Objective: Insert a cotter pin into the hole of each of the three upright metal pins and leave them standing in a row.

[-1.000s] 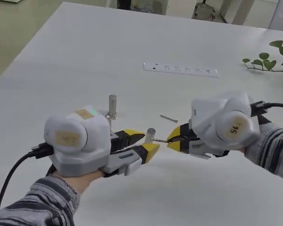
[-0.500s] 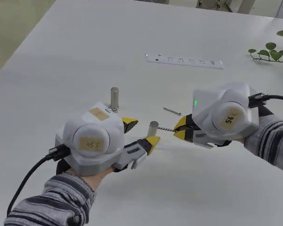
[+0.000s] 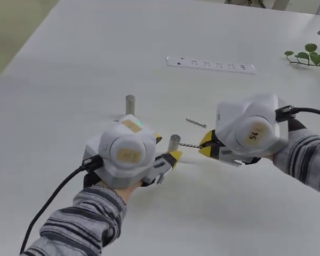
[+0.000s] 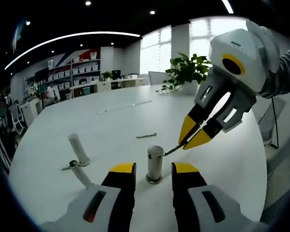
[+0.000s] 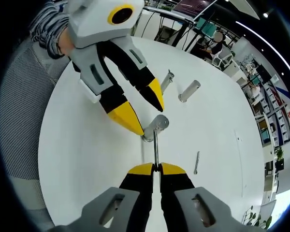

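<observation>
We count 3 metal pins on the counter (image 3: 96, 58). One pin (image 4: 154, 157) stands btw. the spread jaws of the left tool (image 3: 166, 148), and a second pin (image 4: 79, 149) and third pin (image 4: 81, 175) sit close together off to one side. The right tool (image 5: 156, 167) pinches 1 cotter pin (image 5: 155, 147), tip at the first pin's upper part; a 2nd cotter pin (image 3: 196, 123) lies loose nearby, and a 3rd cotter pin (image 4: 67, 167) is by the other two.

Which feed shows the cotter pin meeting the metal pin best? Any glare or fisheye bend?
Right gripper view: cotter pin sharp and straight at centre, from the right hand-held gripper to the metal pin; bend mostly at the edges. Left gripper view: table curves, windows glare behind, pin crisp. Head view: even light, soft shadows, cotter pin tiny.
</observation>
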Action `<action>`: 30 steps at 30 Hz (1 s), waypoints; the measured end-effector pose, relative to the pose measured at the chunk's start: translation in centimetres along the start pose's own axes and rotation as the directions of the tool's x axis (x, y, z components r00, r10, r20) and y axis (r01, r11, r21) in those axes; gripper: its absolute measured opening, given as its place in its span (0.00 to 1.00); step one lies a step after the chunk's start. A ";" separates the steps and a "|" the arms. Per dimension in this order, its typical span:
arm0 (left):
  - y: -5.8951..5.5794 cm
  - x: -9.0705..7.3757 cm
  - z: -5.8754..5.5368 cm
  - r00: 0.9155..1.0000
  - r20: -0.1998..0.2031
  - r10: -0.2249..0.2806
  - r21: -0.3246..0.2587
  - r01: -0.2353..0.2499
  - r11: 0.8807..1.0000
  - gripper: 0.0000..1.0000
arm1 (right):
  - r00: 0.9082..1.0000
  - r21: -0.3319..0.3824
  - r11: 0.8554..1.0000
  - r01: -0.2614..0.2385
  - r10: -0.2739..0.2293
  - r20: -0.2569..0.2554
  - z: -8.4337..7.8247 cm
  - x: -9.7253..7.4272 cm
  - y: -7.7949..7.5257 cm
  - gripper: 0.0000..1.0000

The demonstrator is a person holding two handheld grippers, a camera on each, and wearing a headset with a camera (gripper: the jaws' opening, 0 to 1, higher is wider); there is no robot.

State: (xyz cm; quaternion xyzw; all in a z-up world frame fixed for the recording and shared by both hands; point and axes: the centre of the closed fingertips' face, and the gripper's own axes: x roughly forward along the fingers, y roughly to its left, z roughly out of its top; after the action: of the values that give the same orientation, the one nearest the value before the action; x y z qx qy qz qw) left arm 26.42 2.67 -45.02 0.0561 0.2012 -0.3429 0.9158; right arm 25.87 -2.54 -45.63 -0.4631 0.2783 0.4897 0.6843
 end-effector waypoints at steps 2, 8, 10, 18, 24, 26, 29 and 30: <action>0.1 0.2 -0.1 1.000 -0.002 0.004 -0.011 -0.004 1.000 0.26 | 1.000 0.004 1.000 0.001 -0.001 -0.005 -0.1 0.0 -0.1 0.00; 0.2 0.7 -0.1 1.000 0.002 0.012 -0.039 -0.011 0.999 0.23 | 1.000 0.006 1.000 0.007 -0.007 -0.004 -0.1 -0.1 -0.4 0.00; 0.3 0.8 -0.1 1.000 0.002 0.013 -0.050 -0.012 0.999 0.22 | 1.000 0.006 1.000 0.009 -0.009 -0.002 -0.1 -0.1 -0.5 0.00; 0.2 1.2 -0.4 1.000 -0.002 0.011 -0.085 -0.012 0.996 0.18 | 1.000 0.012 1.000 -0.001 0.001 0.003 0.0 -0.3 -0.3 0.00; -0.5 1.5 -0.7 1.000 -0.009 -0.014 -0.087 0.014 0.996 0.15 | 1.000 0.012 1.000 -0.003 0.003 0.006 0.0 -0.4 -0.3 0.00; -0.6 1.6 -0.7 1.000 -0.010 -0.018 -0.086 0.017 0.996 0.15 | 1.000 0.016 1.000 -0.002 0.002 0.005 0.1 -0.4 -0.4 0.00; -0.4 1.6 -0.7 1.000 -0.012 -0.013 -0.079 0.012 0.997 0.14 | 1.000 0.025 1.000 -0.007 0.006 0.008 0.2 -0.5 -0.3 0.00; -0.4 1.6 -0.7 1.000 -0.013 -0.011 -0.077 0.010 0.997 0.13 | 1.000 0.024 1.000 -0.009 0.009 0.010 0.2 -0.5 -0.3 0.00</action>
State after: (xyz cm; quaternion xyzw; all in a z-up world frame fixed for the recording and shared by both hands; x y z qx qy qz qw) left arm 27.06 1.59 -46.32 0.0223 0.2207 -0.3392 0.9142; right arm 25.91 -2.55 -45.02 -0.4510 0.2829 0.4915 0.6891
